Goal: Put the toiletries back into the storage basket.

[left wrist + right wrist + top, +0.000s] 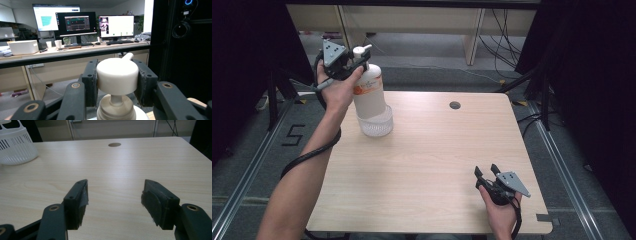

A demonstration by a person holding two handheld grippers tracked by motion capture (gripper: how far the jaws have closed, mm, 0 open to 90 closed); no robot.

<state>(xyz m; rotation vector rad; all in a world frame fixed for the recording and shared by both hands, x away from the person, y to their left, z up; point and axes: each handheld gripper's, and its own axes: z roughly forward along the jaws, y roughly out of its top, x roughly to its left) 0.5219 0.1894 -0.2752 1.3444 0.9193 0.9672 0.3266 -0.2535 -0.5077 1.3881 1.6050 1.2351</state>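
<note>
Bottle (369, 92) in basket (376, 125), far-left tabletop (437, 165) corner; left gripper (354, 64) clamps its pump, likely to lift; right gripper (488, 172) rests wide.

Light wood table (427, 165): round cable hole (455, 105) at 1 o'clock from centre. Floor mark "5" (293, 134) off the table edge at 9 o'clock. On the far desk: three lit monitors (76, 23), with a white box (23, 47) at their 8 o'clock.

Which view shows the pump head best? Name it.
The left gripper view: the pump head sits close up between the left gripper pads. The high view shows it small and distant. The right gripper view shows the basket instead.
</note>
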